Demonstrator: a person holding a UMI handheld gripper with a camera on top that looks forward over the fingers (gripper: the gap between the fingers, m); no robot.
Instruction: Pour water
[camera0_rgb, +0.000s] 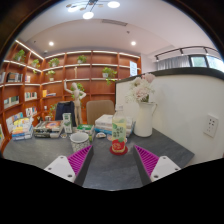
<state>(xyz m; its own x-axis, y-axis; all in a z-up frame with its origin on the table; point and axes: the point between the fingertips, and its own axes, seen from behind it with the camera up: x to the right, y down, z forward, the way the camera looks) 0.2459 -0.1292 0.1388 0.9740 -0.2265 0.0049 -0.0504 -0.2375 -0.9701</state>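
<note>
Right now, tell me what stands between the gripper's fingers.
In the gripper view, the open gripper has a clear cup with a red base standing just ahead, between them.

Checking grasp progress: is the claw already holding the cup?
No: the claw is open, and the cup stands on the table just ahead of its fingers.

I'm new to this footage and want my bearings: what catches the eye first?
The white vase of pale flowers stands out, beyond the right finger by the white wall. Between the open jaws sits a clear cup with a red base, and lit wooden shelves fill the back wall.
</note>
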